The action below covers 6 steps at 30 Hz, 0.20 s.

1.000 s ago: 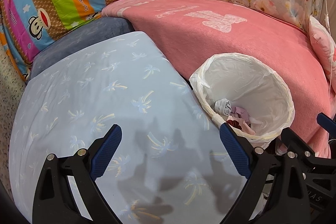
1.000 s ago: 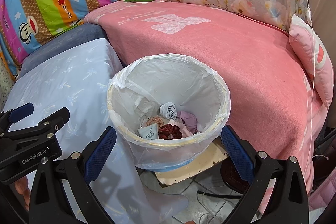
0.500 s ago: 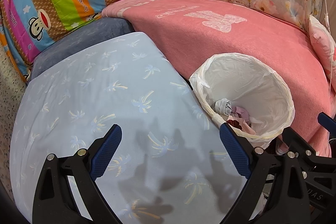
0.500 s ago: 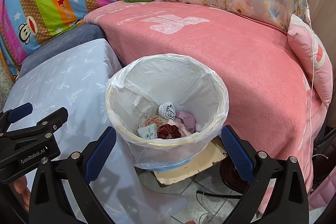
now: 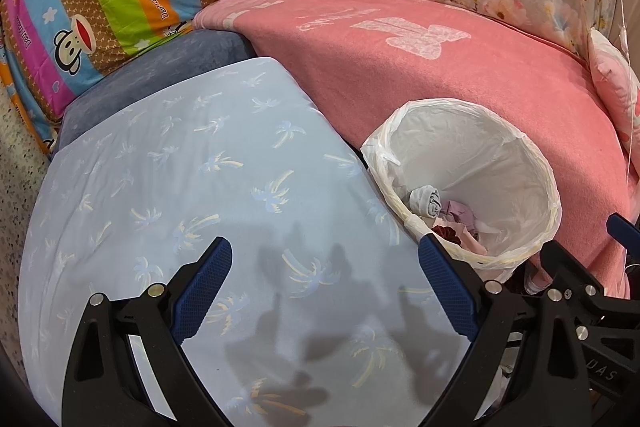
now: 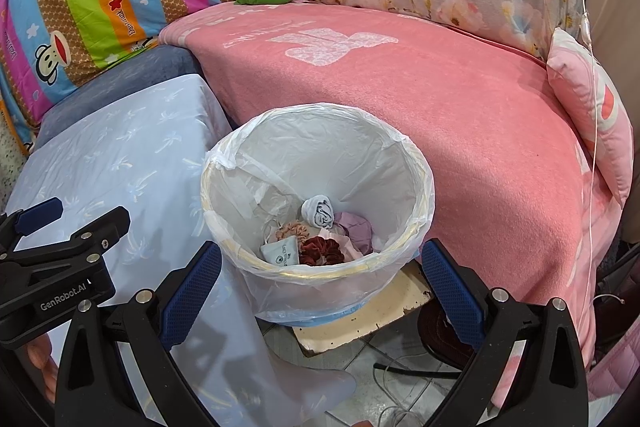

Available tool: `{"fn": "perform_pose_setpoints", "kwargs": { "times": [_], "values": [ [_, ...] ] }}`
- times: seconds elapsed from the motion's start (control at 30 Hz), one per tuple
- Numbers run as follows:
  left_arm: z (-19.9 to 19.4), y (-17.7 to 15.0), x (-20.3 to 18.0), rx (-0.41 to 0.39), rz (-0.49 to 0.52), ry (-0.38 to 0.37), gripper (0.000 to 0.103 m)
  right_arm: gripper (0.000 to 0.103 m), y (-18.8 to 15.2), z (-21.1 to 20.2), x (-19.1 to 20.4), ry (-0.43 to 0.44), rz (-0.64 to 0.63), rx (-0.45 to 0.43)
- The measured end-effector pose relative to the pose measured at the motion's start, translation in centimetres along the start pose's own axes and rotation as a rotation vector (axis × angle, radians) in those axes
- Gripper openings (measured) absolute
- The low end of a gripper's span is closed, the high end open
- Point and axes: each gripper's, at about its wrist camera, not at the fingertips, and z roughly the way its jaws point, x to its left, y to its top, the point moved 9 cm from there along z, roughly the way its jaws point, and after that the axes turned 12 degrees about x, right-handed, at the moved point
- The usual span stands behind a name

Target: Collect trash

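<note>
Trash bin (image 6: 320, 187) holds scrunchies, cloth | left hand-held gripper (image 5: 324, 291) spread, empty | right hand-held gripper (image 6: 320, 287) spread, empty

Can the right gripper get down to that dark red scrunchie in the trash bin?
Probably yes. The right gripper is open and empty right above the near rim of the trash bin, and the dark red scrunchie lies on top of the pile, uncovered.

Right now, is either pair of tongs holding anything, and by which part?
Nothing is held. The left tongs and the right tongs are both open and empty; the trash lies in the bin.
</note>
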Motion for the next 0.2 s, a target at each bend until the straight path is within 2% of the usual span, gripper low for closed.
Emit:
{"fn": "perform_pose_setpoints", "kwargs": {
  "times": [0.2],
  "values": [
    [0.34,0.01,0.05,0.012,-0.004,-0.004,0.090,0.098,0.02,-0.04,-0.15,0.001,0.000,-0.001]
  ]
}}
